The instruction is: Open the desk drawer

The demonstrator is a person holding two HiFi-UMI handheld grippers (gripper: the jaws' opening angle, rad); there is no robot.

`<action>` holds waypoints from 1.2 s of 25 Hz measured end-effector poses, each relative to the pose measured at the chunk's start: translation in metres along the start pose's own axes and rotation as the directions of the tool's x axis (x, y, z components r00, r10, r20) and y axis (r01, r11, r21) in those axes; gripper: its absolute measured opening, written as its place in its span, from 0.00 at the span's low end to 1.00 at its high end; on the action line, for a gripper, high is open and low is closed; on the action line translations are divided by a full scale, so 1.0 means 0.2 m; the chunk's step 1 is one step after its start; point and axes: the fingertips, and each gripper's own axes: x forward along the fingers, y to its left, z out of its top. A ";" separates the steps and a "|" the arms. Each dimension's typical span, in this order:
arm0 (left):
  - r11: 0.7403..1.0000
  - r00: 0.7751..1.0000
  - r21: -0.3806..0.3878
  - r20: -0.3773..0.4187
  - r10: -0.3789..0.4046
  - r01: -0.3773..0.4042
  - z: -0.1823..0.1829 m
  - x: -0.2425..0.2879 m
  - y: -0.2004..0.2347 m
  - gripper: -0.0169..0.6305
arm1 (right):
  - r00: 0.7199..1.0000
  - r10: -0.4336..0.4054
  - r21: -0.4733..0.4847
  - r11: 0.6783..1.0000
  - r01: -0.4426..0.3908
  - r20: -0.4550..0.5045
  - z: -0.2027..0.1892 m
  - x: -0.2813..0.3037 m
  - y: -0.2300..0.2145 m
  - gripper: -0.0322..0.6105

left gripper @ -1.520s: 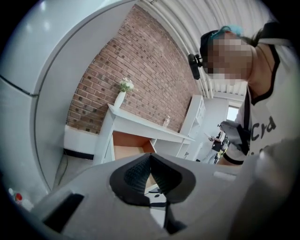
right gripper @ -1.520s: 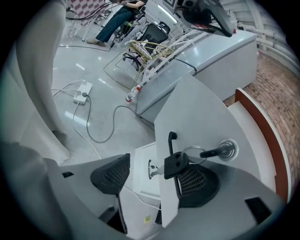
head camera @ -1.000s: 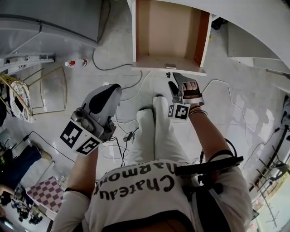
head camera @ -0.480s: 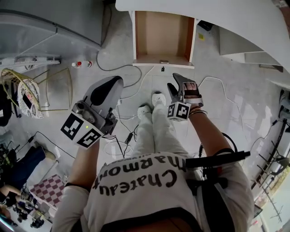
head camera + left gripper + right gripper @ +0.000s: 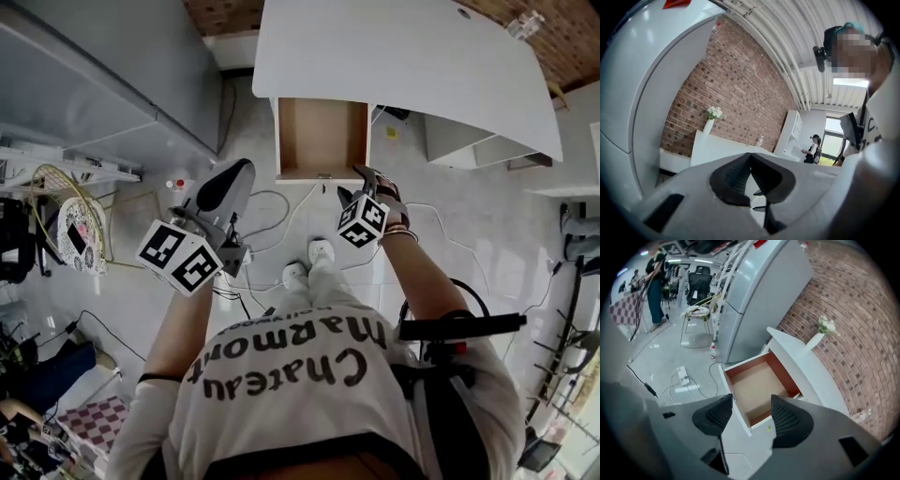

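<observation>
Drawer (image 5: pixel 322 139) is standing pulled out from under the front edge of the white counter (image 5: pixel 403 56), its brown inside facing up and its white front panel turned toward me. In the right gripper view I am seeing the drawer (image 5: pixel 761 387) below and ahead, framed in the gap between the two pads, with the counter (image 5: pixel 811 376) running along beside it.

The right gripper (image 5: pixel 356 183) is hanging just before the drawer's front right corner in the head view. Its fingers (image 5: pixel 715 416) are released and spread apart, and I am reading the right gripper (image 5: pixel 750 416) as clear of the drawer, grasping nothing.

The left gripper (image 5: pixel 234 173) is hovering off to the left over the floor (image 5: pixel 469 225), well apart from the drawer. Its fingers (image 5: pixel 731 176) are clenched tip to tip, and the left gripper (image 5: pixel 750 157) is pointing up at a brick wall (image 5: pixel 736 93) and a vase (image 5: pixel 710 123) with nothing between the pads.

Cables (image 5: pixel 272 202) are trailing over the floor near my shoes (image 5: pixel 309 262), and a grey fridge (image 5: pixel 112 75) is standing to the left of the counter.
</observation>
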 end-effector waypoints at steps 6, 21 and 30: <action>1.000 0.998 0.019 0.052 0.022 -0.023 0.29 0.01 -0.06 0.05 | 0.996 0.092 0.125 0.988 -0.093 0.013 0.21 -0.21 -0.22 0.31; 0.999 0.987 -0.033 0.159 -0.013 0.019 0.72 0.00 -0.19 0.05 | 0.926 0.109 0.430 0.862 -0.269 0.361 0.90 -0.87 -0.75 0.14; 0.998 0.981 0.004 0.184 -0.068 0.069 0.84 0.07 -0.37 0.05 | 0.827 0.012 0.468 0.820 -0.331 0.563 1.10 -1.26 -0.87 0.11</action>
